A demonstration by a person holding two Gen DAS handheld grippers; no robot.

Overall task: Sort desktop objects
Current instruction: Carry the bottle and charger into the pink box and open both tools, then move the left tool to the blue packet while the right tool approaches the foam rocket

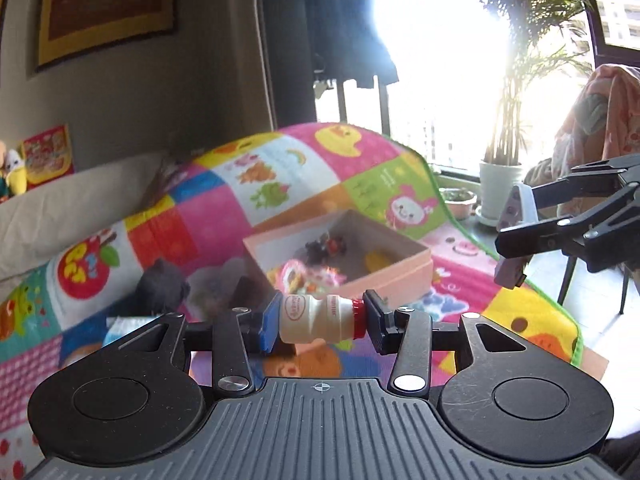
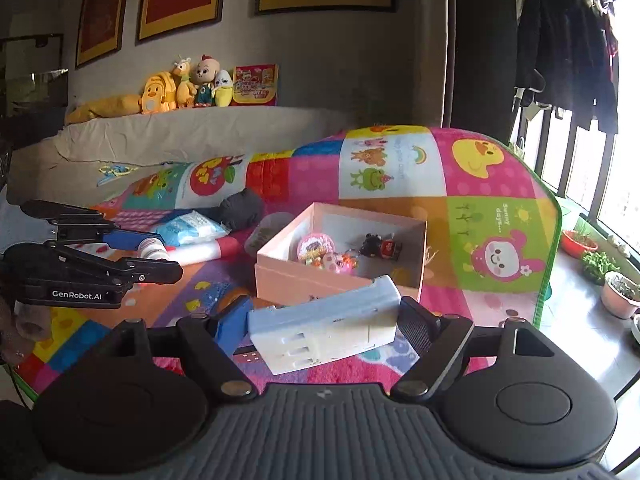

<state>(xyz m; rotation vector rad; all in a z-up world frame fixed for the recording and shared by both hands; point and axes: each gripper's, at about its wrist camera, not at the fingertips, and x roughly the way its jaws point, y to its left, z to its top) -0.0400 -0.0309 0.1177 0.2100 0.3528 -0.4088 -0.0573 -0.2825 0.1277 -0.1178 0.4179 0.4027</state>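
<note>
Two grippers hang above a bright patchwork mat [image 2: 472, 208], each with something caught between its fingers. The left gripper [image 1: 320, 320] pinches a small white bottle [image 1: 316, 318] end to end: it lies sideways, its base against the blue pad on the left finger and its red cap [image 1: 358, 317] against the right finger. The right gripper [image 2: 324, 328] pinches a pale power strip [image 2: 328, 332], which lies crosswise and tilted, its right end higher, with a row of slots on its near face.

Just beyond both grippers an open pink box [image 2: 288, 282] sits on the mat. Inside it are a round pink toy [image 2: 314, 248], a small black and red toy car [image 2: 380, 246] toward the far side, and, in the left view, something yellow [image 1: 378, 260] at the right. Left of the box on the mat lie a dark grey lump [image 2: 240, 206] and a pale blue packet [image 2: 190, 228].

In the right view the left gripper shows at the left edge, the bottle in its fingers. In the left view the right gripper shows at the right edge, with the strip seen end on.

Plush toys [image 2: 184, 84] line a ledge at the far wall.
</note>
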